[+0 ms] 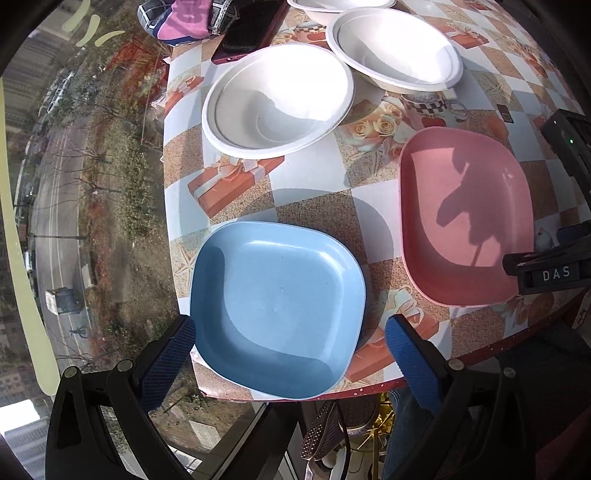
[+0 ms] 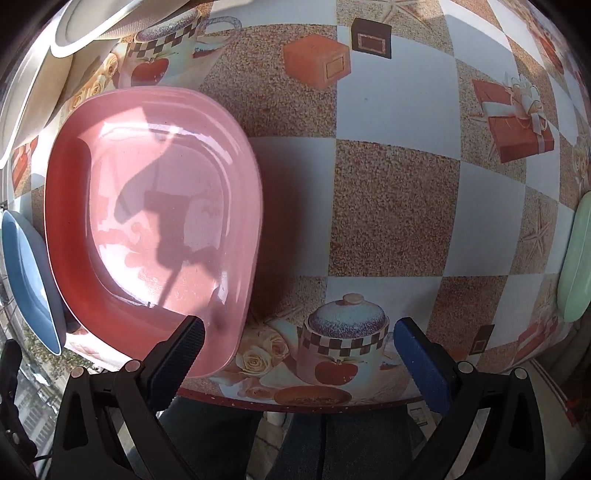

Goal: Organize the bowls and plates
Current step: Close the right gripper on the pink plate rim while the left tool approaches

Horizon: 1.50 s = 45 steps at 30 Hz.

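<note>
A blue plate [image 1: 277, 306] lies at the near edge of the patterned table [image 1: 314, 181], with my left gripper [image 1: 290, 349] open above its near rim, one finger on either side. A pink plate [image 1: 465, 218] rests to its right, and my right gripper [image 1: 546, 273] shows at that plate's right edge. In the right wrist view the pink plate [image 2: 155, 221] fills the left side and my right gripper [image 2: 299, 345] stands open beside its near right corner, nothing between the fingers. Two white bowls [image 1: 277, 99] [image 1: 395, 48] sit further back, a third [image 1: 340, 5] behind them.
A pale green plate [image 2: 576, 258] shows at the far right edge of the table [image 2: 391, 206]. The blue plate [image 2: 26, 273] lies left of the pink one. A dark red case [image 1: 251, 29] and a cloth bundle [image 1: 184, 18] lie at the table's back left. A window drop borders the table's left side.
</note>
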### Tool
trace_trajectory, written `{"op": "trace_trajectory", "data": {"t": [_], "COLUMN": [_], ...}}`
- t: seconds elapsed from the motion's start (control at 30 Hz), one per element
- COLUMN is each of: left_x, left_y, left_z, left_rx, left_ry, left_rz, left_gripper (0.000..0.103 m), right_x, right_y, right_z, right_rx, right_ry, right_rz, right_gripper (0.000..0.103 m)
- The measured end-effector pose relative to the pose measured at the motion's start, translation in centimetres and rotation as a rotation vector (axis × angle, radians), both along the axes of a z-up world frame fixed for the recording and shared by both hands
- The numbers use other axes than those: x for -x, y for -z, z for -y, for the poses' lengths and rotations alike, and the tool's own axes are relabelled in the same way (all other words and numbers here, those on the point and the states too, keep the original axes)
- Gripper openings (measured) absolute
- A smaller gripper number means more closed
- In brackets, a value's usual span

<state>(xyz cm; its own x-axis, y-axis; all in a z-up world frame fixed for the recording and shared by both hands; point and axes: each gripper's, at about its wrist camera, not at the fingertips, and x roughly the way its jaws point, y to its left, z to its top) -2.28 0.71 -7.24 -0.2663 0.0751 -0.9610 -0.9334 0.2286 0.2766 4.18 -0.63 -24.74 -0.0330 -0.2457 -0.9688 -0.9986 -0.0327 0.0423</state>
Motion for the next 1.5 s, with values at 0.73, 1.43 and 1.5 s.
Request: {"op": "trace_trajectory", "data": {"t": [0.73, 1.43, 1.5], "left_x": [2.0, -5.0, -5.3], "left_y": [2.7, 6.4, 7.1], "left_z": [-2.5, -3.1, -3.0], "left_rx": [-0.044, 0.122, 0.122], "left_ry": [-0.069, -0.238, -0.249], "left_rz": [-0.052, 0.285, 0.279], "left_gripper": [0.102, 0.102, 0.102], "right_x": [2.5, 9.7, 11.9], "right_y": [-2.6, -10.2, -9.5], "right_z": [0.5, -2.2, -2.6], "right_rx": [-0.073, -0.093, -0.089], "right_ry": [-0.08, -0.148, -0.181], "right_rz": [0.196, 0.032, 0.022], "right_gripper": [0.103, 0.103, 0.103]}}
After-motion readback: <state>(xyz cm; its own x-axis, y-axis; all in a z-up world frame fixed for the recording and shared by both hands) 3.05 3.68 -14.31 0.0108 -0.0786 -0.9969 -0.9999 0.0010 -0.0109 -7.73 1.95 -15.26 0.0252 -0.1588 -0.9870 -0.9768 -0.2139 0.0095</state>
